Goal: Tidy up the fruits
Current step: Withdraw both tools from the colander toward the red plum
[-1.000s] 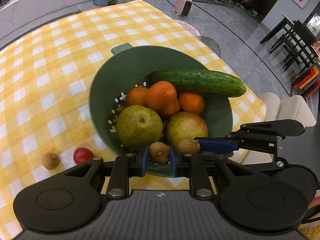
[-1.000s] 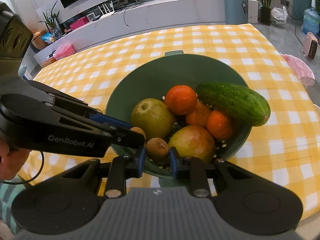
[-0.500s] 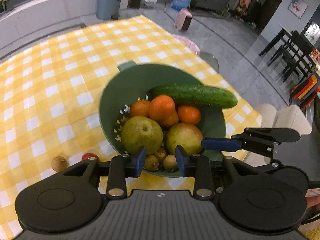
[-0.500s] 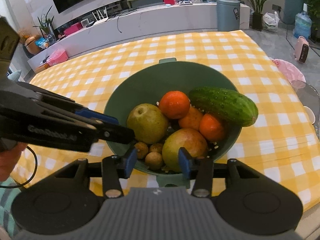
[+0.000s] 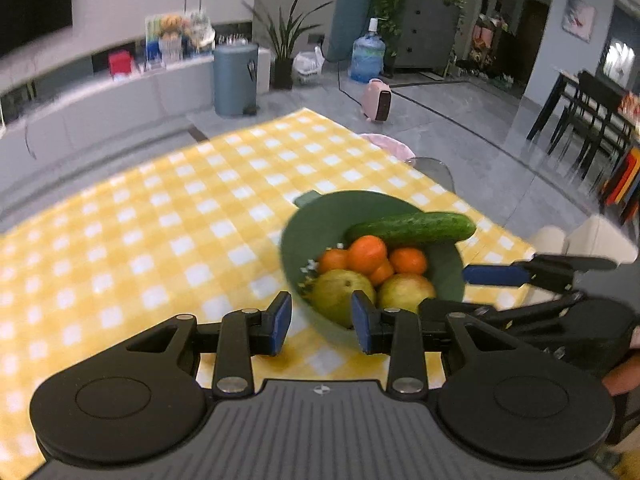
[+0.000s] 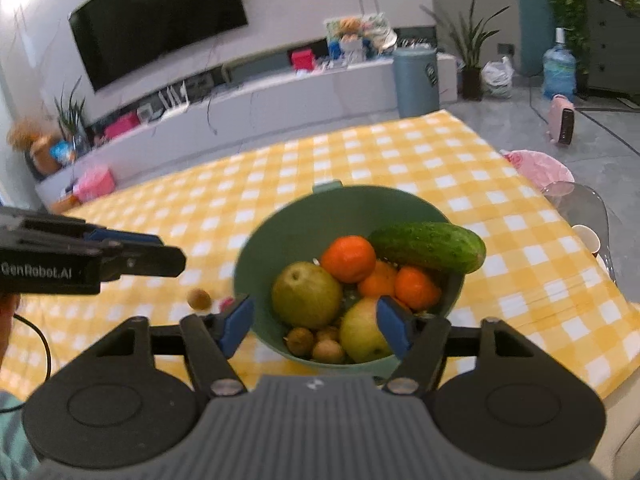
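A green colander on the yellow checked tablecloth holds a cucumber, several oranges, two pears and three small brown fruits. My right gripper is open and empty, raised before the colander's near rim. My left gripper is open and empty, raised left of the colander. One small brown fruit and a red fruit lie on the cloth left of the colander.
The table's right edge drops to a clear chair with a pink cloth. The cloth stretches far to the left and back. The right gripper shows in the left wrist view.
Both grippers let go of small brown fruits into the colander, opened wide and pulled back and up. The views now tilt toward the room.
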The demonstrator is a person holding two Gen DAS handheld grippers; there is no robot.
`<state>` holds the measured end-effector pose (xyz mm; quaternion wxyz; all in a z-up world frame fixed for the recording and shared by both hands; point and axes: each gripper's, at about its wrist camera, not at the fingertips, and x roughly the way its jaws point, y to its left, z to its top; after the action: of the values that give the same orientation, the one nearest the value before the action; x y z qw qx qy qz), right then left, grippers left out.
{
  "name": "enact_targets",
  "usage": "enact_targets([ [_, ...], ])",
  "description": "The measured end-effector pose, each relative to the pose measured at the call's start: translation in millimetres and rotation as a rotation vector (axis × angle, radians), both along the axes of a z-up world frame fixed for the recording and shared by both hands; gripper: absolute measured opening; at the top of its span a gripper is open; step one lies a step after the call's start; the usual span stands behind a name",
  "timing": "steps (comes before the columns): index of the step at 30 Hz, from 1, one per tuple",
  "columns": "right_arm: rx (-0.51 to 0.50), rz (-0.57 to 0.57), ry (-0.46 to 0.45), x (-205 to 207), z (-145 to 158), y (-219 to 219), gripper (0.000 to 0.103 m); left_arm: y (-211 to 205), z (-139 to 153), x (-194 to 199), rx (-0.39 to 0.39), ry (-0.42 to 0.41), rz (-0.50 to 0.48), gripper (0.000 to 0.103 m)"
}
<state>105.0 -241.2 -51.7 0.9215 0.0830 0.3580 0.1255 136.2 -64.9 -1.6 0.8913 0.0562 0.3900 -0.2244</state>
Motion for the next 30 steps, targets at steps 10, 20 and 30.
enact_targets([
  [10, -0.015, 0.016, -0.091, -40, -2, 45, 0.070, 41, -6, -29, 0.044, -0.067, 0.016, 0.040],
  [20, -0.048, 0.072, -0.092, -52, -14, 82, 0.069, 66, -26, -39, 0.067, -0.067, 0.057, 0.040],
  [30, -0.124, 0.087, -0.079, -41, -27, 104, 0.060, 71, -47, -31, 0.055, -0.036, 0.047, 0.040],
])
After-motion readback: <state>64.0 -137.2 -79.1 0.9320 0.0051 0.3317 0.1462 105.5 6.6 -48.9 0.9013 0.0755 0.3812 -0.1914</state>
